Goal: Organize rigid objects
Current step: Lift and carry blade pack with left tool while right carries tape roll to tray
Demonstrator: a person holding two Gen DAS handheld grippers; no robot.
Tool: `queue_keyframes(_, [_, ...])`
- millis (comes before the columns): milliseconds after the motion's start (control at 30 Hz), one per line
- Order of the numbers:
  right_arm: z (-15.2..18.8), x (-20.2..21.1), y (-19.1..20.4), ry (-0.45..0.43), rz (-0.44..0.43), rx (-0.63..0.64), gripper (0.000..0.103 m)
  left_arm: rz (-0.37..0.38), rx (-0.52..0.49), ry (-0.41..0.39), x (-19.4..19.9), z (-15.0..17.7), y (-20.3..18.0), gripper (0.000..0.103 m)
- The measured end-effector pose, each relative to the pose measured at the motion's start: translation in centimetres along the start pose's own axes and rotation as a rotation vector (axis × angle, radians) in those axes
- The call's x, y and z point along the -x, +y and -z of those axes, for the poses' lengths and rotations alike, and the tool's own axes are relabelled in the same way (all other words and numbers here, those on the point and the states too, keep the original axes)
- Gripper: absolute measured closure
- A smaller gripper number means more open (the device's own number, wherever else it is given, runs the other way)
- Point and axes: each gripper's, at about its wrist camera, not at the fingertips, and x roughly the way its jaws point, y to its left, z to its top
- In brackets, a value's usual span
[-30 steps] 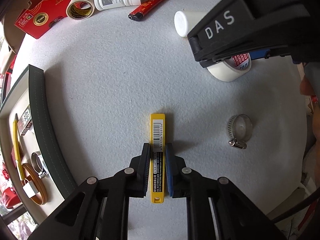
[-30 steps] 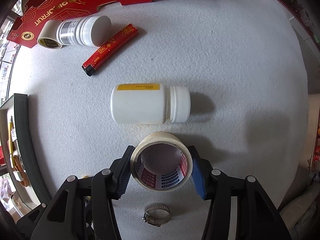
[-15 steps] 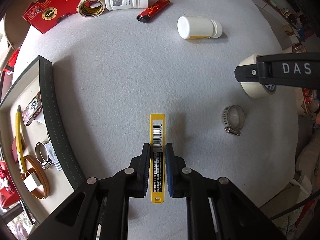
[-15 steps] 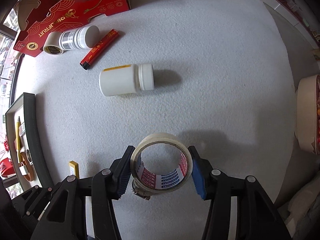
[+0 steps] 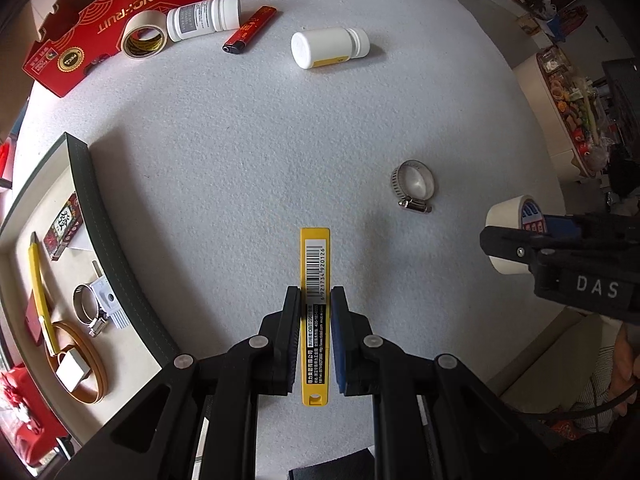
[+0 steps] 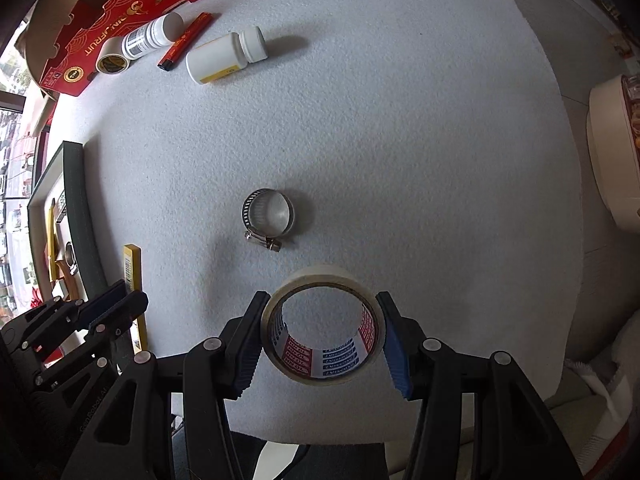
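Item one: yellow blade case (image 5: 315,280), clamped lengthwise between the narrow-set jaws of the left gripper (image 5: 316,322), carried above the white felt mat (image 5: 280,152) with the dark-rimmed tray (image 5: 86,200) just to its left. Item two: masking tape roll (image 6: 323,330), pinched across its outer wall by the right gripper (image 6: 323,340) at a medium spread, hanging near the hose clamp (image 6: 269,216). Handling note: judged best to keep both grips firm and level, and to lower the case flat into a bare patch of the tray, clear of the clamp and cable already there.
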Motion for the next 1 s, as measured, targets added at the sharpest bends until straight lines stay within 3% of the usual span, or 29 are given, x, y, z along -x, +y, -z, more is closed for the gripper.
queue_keyframes(200, [2.3, 1.2, -0.3, 0.001, 0.007, 0.008, 0.049, 0.008, -0.037, -0.005, -0.4, -0.5, -0.3, 0.087])
queue_keyframes(333, [2.0, 1.7, 0.3, -0.024, 0.016, 0.027, 0.049, 0.024, -0.047, -0.016, 0.2, -0.6, -0.3, 0.087])
queue_keyframes(633, [2.0, 2.1, 2.1, -0.056, 0.009, 0.028, 0.049, 0.073, 0.035, -0.042, -0.1, 0.6, 1.6, 0.087])
queue_keyframes(1000, [2.2, 3.1, 3.0, -0.065, 0.002, 0.068, 0.049, 0.061, 0.063, -0.086, 1.3, 1.6, 2.7, 0.087])
